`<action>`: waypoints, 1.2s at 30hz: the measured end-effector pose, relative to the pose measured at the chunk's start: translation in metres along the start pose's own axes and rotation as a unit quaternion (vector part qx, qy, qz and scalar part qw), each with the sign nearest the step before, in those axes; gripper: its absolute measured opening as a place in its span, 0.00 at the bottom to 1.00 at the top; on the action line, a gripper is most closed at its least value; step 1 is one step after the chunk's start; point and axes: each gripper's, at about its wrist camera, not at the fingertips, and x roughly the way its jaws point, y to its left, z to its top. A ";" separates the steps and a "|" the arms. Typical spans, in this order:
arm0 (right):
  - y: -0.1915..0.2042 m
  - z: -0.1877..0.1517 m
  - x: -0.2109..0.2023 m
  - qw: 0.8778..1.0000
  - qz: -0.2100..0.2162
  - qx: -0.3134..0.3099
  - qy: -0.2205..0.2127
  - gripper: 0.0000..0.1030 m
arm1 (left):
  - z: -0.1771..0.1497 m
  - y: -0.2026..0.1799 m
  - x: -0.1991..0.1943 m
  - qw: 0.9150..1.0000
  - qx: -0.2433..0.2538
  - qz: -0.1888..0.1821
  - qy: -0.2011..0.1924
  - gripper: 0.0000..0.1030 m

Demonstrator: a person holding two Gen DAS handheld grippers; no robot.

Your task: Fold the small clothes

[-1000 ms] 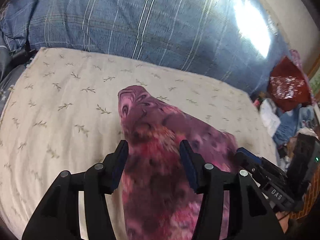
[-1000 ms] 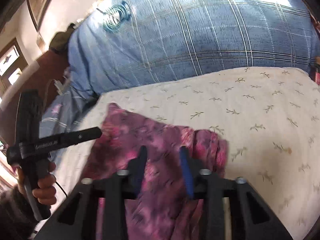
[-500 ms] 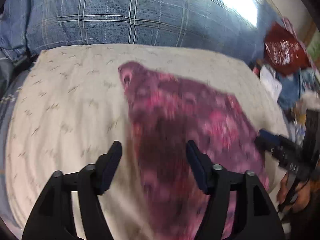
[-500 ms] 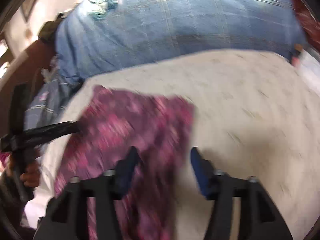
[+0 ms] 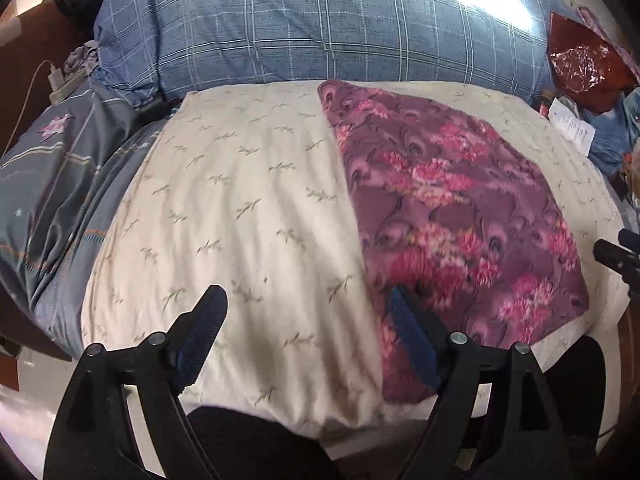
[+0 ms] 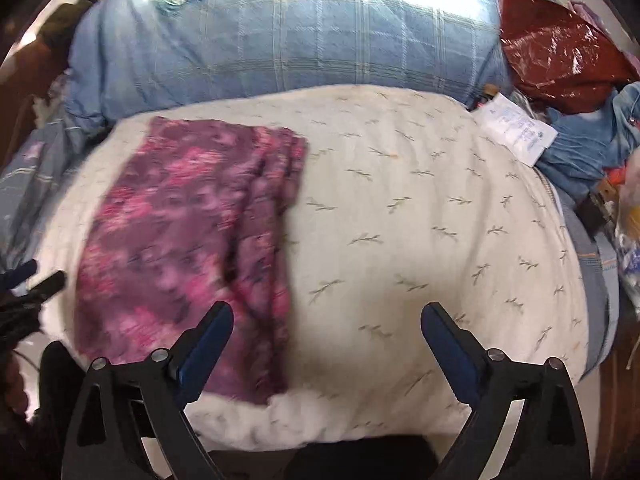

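Note:
A purple and pink floral garment (image 5: 452,216) lies folded flat on a cream leaf-print cushion (image 5: 240,208). In the right wrist view the garment (image 6: 188,240) lies on the left part of the cushion (image 6: 420,220). My left gripper (image 5: 308,320) is open and empty, pulled back above the cushion's near edge, its right finger over the garment's near edge. My right gripper (image 6: 326,332) is open and empty, over the cushion just right of the garment.
A blue plaid duvet (image 5: 320,28) lies behind the cushion. A red plastic bag (image 6: 560,56), a white paper (image 6: 516,128) and blue denim clothes (image 6: 592,140) pile up at the right. Grey bedding (image 5: 52,184) lies at the left.
Both grippers opened, let go of the garment and drew back toward the near edge. The garment now lies flat on the cushion.

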 end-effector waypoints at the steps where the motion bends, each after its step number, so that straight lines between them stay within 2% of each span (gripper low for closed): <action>1: 0.004 -0.001 -0.003 1.000 -0.004 -0.006 -0.002 0.94 | -0.004 -0.001 -0.002 1.000 0.000 0.002 0.002 0.81; 5: 0.022 -0.010 -0.017 0.999 -0.020 -0.043 -0.014 0.95 | -0.017 0.000 -0.011 1.000 -0.004 0.000 -0.011 0.81; 11: 0.034 -0.021 -0.030 0.997 -0.031 -0.063 -0.029 0.97 | -0.027 -0.011 -0.025 0.999 0.027 0.004 -0.026 0.81; 17: 0.031 -0.028 -0.034 0.997 -0.037 -0.054 -0.030 0.97 | -0.033 -0.024 -0.033 0.998 0.054 -0.016 -0.023 0.81; 30: 0.023 -0.032 -0.029 0.998 -0.038 -0.037 -0.016 0.97 | -0.043 -0.041 -0.035 0.996 0.077 -0.055 -0.008 0.81; 36: 0.023 -0.033 -0.029 0.998 -0.048 -0.043 -0.018 0.97 | -0.047 -0.053 -0.041 0.993 0.097 -0.069 -0.016 0.81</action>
